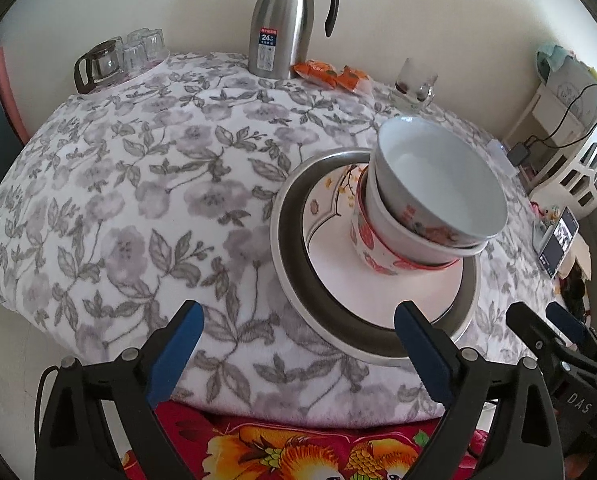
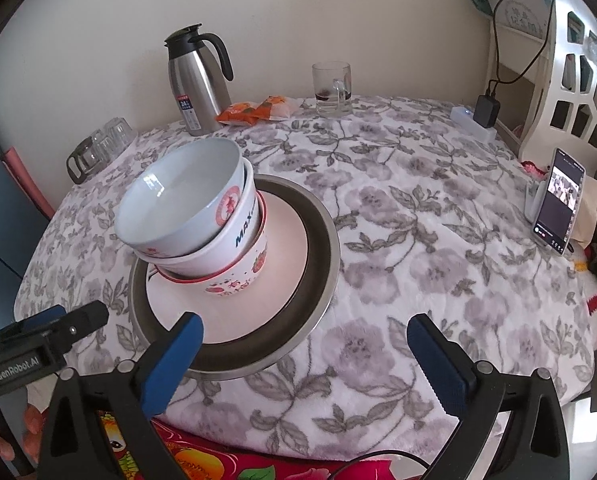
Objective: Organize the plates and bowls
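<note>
- Landmark = metal tray point(image 1: 284, 240) on the counter point(image 1: 138, 184), which has a flowered cloth; places below are given rel. to the tray.
- Far L of tray, at the counter's back corner: glass pot point(image 1: 96, 66) w/ upturned glasses point(image 1: 144, 46) beside it. All look empty.
- Behind tray, by the wall: steel jug point(image 1: 284, 20), lid on, contents hidden. Orange packets point(image 1: 330, 74) just R of the jug.
- Left tongs point(image 1: 298, 344): wide open, nothing held. They hang over the counter's near edge, w/ one finger in front of the tray's near rim; can't tell if it touches.
- Tray holds a white plate point(image 1: 378, 284). On the plate sits a stack of bowls point(image 1: 430, 208), three nested as far as I can see, leaning a bit. Top bowl is empty inside.
- Right tongs point(image 2: 304, 360): also wide open, empty, at the tray's near-R rim, not on it.
- Behind-R of tray: glass mug point(image 2: 332, 88), w/ dark dregs at the bottom.
- Far R of tray: phone point(image 2: 558, 208) propped up w/ screen lit, and a charger point(image 2: 486, 112) near the white shelf point(image 2: 558, 92).
- Step, my read: stacking looks done or nearly so, w/ both tongs free of the pile.
- Next, prob.: either straighten the leaning bowls or lift the tray by both rims. Either needs a level, even grip or the stack could slide.
</note>
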### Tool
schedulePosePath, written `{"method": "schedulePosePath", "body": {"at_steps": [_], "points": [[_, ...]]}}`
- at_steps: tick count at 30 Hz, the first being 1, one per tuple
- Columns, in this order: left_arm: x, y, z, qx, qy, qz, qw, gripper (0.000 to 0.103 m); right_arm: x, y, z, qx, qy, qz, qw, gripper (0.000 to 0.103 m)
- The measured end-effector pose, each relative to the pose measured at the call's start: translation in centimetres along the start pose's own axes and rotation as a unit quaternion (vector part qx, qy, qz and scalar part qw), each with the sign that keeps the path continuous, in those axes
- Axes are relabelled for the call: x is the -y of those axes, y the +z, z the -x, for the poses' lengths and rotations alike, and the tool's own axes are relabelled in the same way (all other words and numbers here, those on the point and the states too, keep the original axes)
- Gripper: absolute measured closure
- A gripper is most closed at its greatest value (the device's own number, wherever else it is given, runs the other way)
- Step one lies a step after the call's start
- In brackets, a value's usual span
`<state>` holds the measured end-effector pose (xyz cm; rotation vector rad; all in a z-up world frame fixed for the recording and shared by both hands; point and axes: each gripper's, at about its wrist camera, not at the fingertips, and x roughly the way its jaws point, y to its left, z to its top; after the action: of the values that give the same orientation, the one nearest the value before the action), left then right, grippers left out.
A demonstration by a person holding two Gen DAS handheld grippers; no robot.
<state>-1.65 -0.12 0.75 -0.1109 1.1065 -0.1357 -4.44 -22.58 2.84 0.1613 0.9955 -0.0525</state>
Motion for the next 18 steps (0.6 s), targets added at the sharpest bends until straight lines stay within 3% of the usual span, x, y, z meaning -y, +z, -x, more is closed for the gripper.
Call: {"method": "schedulePosePath", "body": {"at_steps": [18], "points": [[1.0,-1.3,0.2,-0.009,0.055,-0.009,0.9984,0.007,0.6,-0.4,-0.4,-0.008,0.006,0.002,1.0,0.0]]}}
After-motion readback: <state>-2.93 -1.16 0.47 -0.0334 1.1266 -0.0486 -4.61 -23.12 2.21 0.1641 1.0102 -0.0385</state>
